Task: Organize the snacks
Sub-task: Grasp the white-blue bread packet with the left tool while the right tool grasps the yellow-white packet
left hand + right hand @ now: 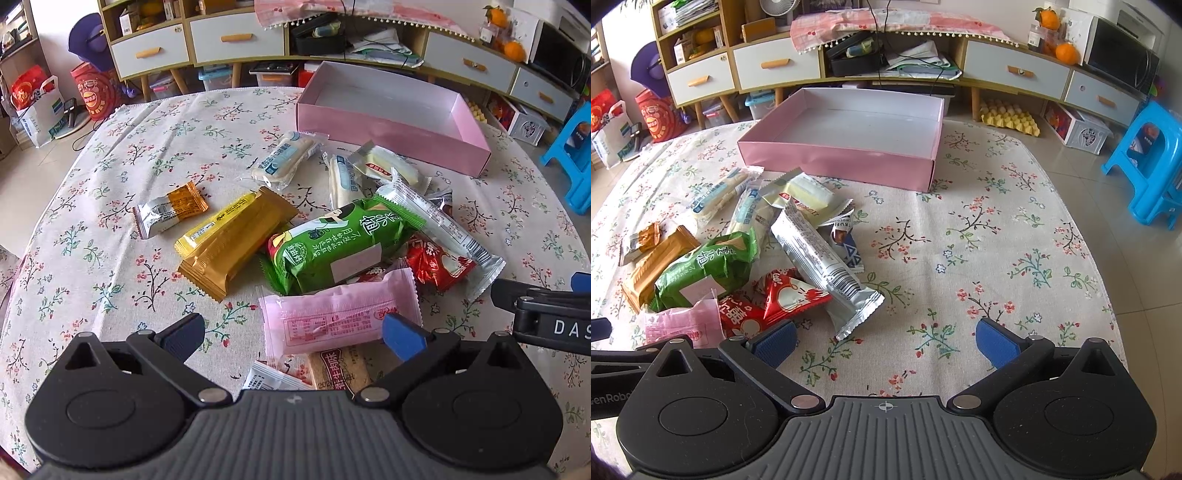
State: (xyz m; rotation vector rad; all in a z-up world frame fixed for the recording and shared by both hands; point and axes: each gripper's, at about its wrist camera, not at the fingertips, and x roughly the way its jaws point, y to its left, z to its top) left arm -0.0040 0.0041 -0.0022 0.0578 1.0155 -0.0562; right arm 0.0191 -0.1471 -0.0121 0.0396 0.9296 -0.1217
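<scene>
A heap of wrapped snacks lies on the floral tablecloth (110, 229): a pink packet (332, 317), a green bag (340, 240), a gold bar (232, 240), a long silver bar (439, 229), red packets (436, 264) and white ones (282, 158). Behind them stands an empty pink box (391, 131) (846, 157). My left gripper (293, 336) is open, its fingers on either side of the pink packet's near end. My right gripper (884, 343) is open over bare cloth, right of the silver bar (820, 258) and the red packets (786, 295).
A low cabinet with drawers (783, 64) runs along the back wall. A blue plastic stool (1148, 162) stands on the floor to the right, bags (37, 107) to the left. The table's right edge (1086, 236) is close to my right gripper.
</scene>
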